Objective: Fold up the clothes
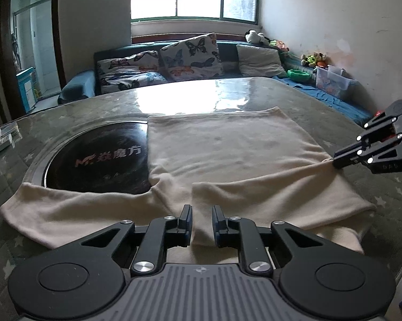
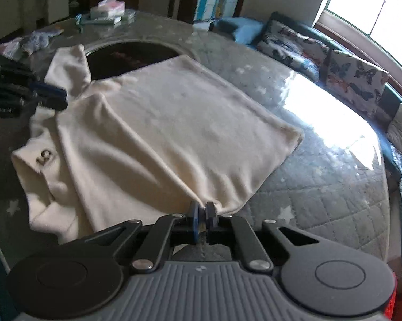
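Observation:
A cream long-sleeved top point(image 1: 227, 155) lies spread on the round table, collar end near me, hem toward the window. In the right wrist view the top point(image 2: 174, 123) shows a neck label at the near left. My left gripper point(image 1: 202, 220) is open, its fingers just above the cloth near the collar. My right gripper point(image 2: 202, 211) is shut on a pinch of the top's side edge; it also shows in the left wrist view point(image 1: 337, 161), pulling the cloth taut into a ridge. One sleeve point(image 1: 53, 208) lies out to the left.
A black round hotplate point(image 1: 99, 157) sits in the table under the top's left edge. The table point(image 2: 307, 187) has a grey quilted cover under glass. Boxes and papers point(image 2: 107, 13) lie at its far side. A sofa with butterfly cushions point(image 1: 190, 56) stands behind.

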`<action>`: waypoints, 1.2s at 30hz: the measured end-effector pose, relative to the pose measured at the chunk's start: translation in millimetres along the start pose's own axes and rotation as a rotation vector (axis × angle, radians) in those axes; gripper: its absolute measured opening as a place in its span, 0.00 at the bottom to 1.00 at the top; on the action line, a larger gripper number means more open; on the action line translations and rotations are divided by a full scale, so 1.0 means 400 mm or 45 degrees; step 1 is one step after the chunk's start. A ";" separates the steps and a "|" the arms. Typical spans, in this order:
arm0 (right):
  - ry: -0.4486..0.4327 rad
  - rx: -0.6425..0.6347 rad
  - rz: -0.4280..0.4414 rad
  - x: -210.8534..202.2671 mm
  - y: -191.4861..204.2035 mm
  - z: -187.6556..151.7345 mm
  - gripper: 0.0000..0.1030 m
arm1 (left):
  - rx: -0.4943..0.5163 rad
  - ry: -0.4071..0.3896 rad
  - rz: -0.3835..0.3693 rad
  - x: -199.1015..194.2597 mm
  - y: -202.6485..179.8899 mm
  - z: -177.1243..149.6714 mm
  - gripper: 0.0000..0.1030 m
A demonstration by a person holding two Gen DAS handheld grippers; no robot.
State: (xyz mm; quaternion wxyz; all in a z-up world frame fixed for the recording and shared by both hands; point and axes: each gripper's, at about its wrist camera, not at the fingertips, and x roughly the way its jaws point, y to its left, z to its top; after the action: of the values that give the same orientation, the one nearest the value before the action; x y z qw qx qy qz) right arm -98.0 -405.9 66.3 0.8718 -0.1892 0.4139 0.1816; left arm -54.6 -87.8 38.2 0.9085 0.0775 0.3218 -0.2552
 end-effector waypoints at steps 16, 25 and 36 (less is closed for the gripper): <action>-0.020 0.061 0.081 -0.005 0.050 -0.023 0.12 | -0.036 0.004 -0.013 0.068 0.011 0.021 0.20; -0.005 -0.059 0.170 -0.014 0.120 -0.013 0.18 | -0.157 -0.033 0.166 -0.018 0.124 -0.009 0.45; -0.012 0.029 0.166 0.071 0.113 0.057 0.20 | -0.513 -0.009 0.594 -0.070 0.402 -0.057 0.49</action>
State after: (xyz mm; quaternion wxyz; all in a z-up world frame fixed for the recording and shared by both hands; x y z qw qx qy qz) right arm -87.6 -351.2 49.1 0.8621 -0.1509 0.4234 0.2340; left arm -3.3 68.6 34.1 0.9407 -0.0333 0.3363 0.0290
